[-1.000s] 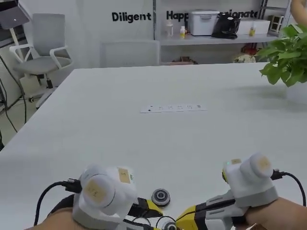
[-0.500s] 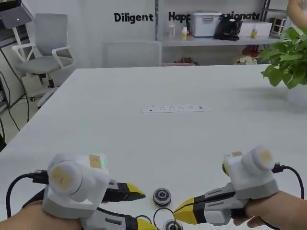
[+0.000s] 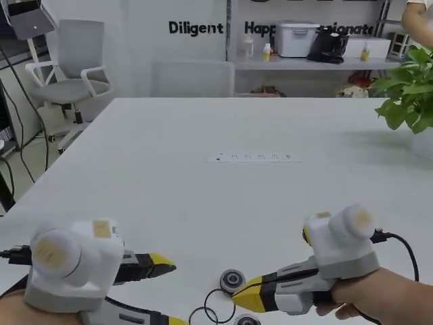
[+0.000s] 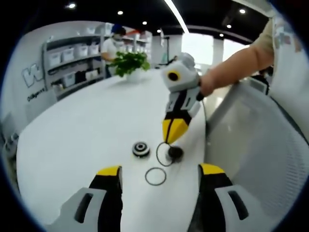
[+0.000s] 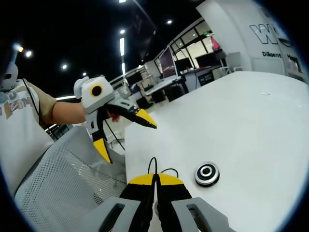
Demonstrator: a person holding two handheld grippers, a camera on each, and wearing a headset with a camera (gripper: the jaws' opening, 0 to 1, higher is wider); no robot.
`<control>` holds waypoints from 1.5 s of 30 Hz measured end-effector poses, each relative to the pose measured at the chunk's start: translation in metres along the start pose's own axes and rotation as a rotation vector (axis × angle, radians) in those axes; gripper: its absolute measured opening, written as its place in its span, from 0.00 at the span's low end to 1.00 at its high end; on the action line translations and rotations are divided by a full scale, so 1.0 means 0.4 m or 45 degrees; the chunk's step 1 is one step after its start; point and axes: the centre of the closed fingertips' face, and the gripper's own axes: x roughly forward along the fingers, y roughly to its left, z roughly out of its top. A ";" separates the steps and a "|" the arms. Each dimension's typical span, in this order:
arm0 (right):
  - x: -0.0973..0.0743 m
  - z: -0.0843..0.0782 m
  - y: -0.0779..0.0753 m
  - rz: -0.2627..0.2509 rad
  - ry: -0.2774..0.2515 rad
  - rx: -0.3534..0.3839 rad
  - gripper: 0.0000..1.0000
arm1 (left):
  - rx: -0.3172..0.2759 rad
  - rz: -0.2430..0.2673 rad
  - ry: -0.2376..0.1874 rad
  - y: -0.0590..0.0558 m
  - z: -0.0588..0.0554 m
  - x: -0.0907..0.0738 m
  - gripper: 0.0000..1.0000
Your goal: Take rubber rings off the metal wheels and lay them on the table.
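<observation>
Over the white table [image 3: 257, 203], my right gripper [image 3: 238, 290] is shut on a thin black rubber ring [image 3: 209, 298]. The left gripper view has that ring [image 4: 158, 153] hanging from the right gripper [image 4: 173, 137] beside a dark metal wheel [image 4: 175, 153]. A second wheel [image 3: 232, 278], silver with a black rim, lies just beyond the right tips. A loose ring [image 3: 202, 315] lies flat on the table in front of my left gripper [image 3: 170, 294]. The left jaws are open with nothing between them [image 4: 160, 170]. From the right gripper [image 5: 155, 181], the ring [image 5: 150, 164] rises off the shut tips.
A white strip with small marks [image 3: 254, 157] lies mid-table. A green plant [image 3: 406, 88] stands at the far right edge. An office chair [image 3: 67, 68] and shelves with boxes [image 3: 304, 40] are beyond the table. A mesh chair back [image 5: 63, 183] sits close to the near edge.
My left gripper has drawn back to the left and away from the wheels, jaws apart, uncovering a loose ring on the table. The right gripper stays shut on its ring.
</observation>
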 end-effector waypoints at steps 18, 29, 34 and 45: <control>0.082 -0.041 -0.021 -0.034 0.079 0.018 0.00 | -0.076 0.055 0.003 0.017 -0.035 -0.030 0.67; 0.096 -0.055 -0.050 -0.102 0.103 0.024 0.00 | -0.091 0.069 0.007 0.021 -0.047 -0.039 0.66; 0.096 -0.064 -0.061 -0.136 0.116 0.024 0.00 | -0.095 0.072 0.015 0.022 -0.052 -0.040 0.66; 0.095 -0.078 -0.073 -0.169 0.146 0.003 0.00 | -0.100 0.068 0.026 0.020 -0.057 -0.036 0.65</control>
